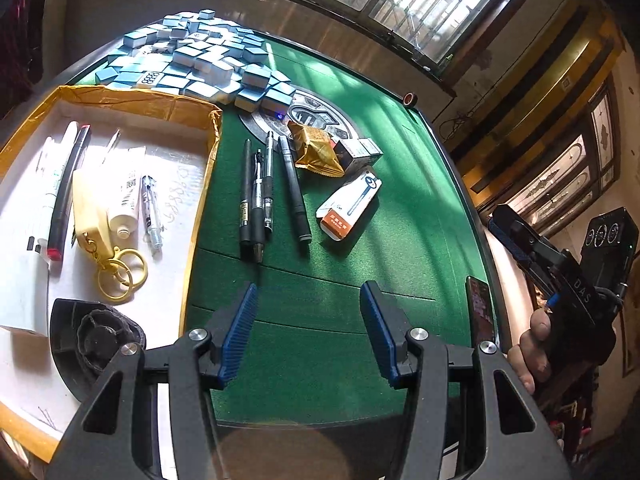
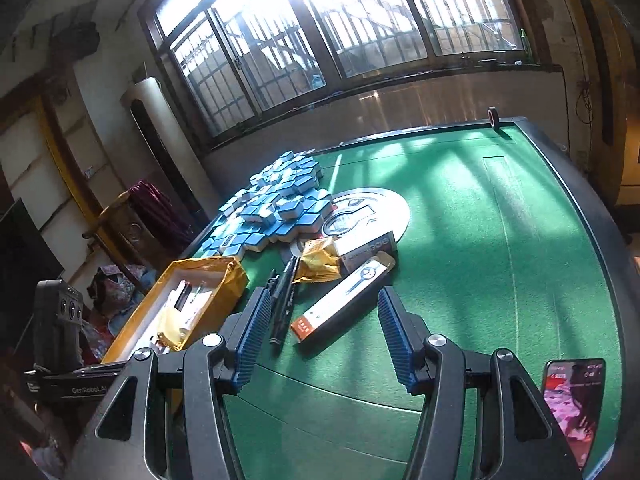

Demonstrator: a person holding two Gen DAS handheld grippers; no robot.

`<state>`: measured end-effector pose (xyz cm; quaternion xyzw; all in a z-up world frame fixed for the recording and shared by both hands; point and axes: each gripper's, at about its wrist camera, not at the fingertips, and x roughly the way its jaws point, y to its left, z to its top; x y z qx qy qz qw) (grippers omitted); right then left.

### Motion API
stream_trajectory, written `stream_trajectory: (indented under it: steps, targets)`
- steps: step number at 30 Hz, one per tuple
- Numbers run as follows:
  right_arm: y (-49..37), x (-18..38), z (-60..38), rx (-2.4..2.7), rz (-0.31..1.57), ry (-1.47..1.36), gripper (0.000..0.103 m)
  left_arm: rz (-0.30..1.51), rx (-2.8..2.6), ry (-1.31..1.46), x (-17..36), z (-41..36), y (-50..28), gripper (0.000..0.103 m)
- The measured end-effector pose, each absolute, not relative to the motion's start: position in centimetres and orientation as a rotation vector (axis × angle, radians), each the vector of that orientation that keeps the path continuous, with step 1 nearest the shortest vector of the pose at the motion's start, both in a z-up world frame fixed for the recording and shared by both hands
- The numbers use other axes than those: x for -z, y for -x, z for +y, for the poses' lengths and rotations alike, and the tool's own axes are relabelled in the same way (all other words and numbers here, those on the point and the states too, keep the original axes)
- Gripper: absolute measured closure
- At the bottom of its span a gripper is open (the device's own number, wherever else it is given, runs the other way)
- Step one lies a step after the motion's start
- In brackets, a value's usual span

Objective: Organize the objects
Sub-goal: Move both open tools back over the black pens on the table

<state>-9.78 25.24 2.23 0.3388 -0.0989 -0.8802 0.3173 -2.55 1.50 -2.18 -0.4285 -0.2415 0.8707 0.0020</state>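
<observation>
Several black pens (image 1: 272, 188) lie side by side on the green table (image 1: 400, 184), beside a white and orange box (image 1: 348, 204), a gold snack packet (image 1: 316, 150) and a small grey box (image 1: 358, 152). A yellow-rimmed shallow box (image 1: 200, 168) at the left holds pens, a tube and a yellow key ring (image 1: 116, 272). My left gripper (image 1: 308, 304) is open and empty above the felt, short of the pens. My right gripper (image 2: 324, 316) is open and empty, just short of the white and orange box (image 2: 340, 304) and the pens (image 2: 282, 300).
A heap of blue mahjong tiles (image 1: 192, 56) fills the far left of the table; it also shows in the right wrist view (image 2: 272, 208). A round metal centre plate (image 2: 380, 208) sits mid-table. A phone (image 2: 576, 396) lies at the near right edge. A tape roll (image 2: 494, 116) stands at the far rim.
</observation>
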Motion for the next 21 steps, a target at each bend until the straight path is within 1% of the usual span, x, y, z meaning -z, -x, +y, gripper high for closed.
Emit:
stream_trajectory:
  steps: [4,8,14,21]
  targets:
    - [8.2,-0.8,21.8,2.287,-0.301,-0.888,0.052,-0.699,-2.805,1.378,2.6,1.2,2.5,0.051]
    - [8.4,0.3,18.7,2.175,-0.326,-0.967,0.052,-0.656,-2.836,1.387,3.0,1.0,2.8,0.051]
    - [8.8,-0.2,16.0,2.177,-0.228,-0.942,0.052,-0.574,-2.872,1.411,2.9,0.3,4.0,0.051]
    - [12.2,2.5,14.9,2.180,-0.237,-0.999,0.052,-0.485,-2.928,1.432,2.2,-1.1,5.7,0.051]
